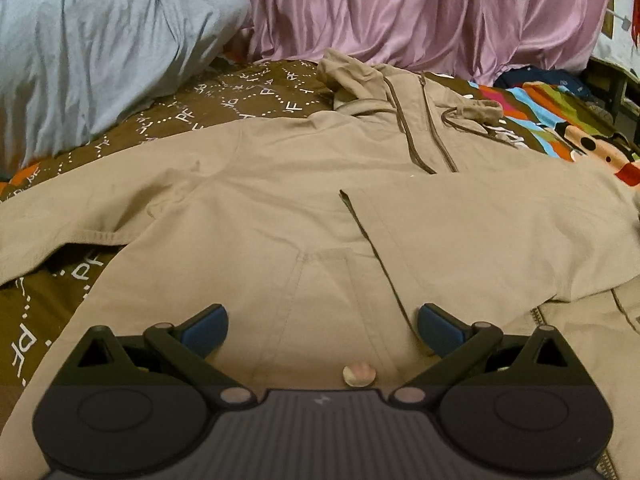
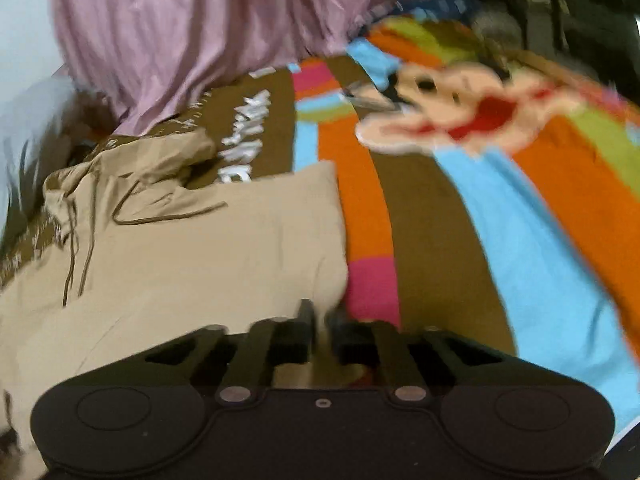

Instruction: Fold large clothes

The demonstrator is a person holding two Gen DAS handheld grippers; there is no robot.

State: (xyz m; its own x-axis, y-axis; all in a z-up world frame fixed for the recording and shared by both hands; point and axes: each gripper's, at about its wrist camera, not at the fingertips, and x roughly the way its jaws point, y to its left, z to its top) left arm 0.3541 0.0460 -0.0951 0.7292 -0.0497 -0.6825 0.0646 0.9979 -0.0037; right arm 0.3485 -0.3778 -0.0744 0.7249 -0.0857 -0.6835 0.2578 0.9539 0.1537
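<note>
Two hand-held grippers over a tan hooded jacket (image 1: 280, 184) on the bed: left hand-held gripper (image 1: 322, 326) released above its hem; right hand-held gripper (image 2: 320, 320) clenched at its right edge, fabric grip unclear; hood lies far ahead.

jacket (image 1: 280, 208) on bedspread (image 1: 248, 96), pillow (image 1: 100, 48) behind

free: striped bedspread (image 2: 520, 240) right of jacket (image 1: 280, 200) | blocked: pillow (image 1: 100, 48), curtain (image 1: 400, 8)

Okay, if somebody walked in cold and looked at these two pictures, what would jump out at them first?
A big tan hooded jacket lies spread across the bed, hood toward the pink curtain, one sleeve folded over its front. Beside it, the bedspread blazes with orange, blue and green stripes and a cartoon face. The left tongs hang open over the jacket's lower part, while the right tongs are shut at its edge.
</note>
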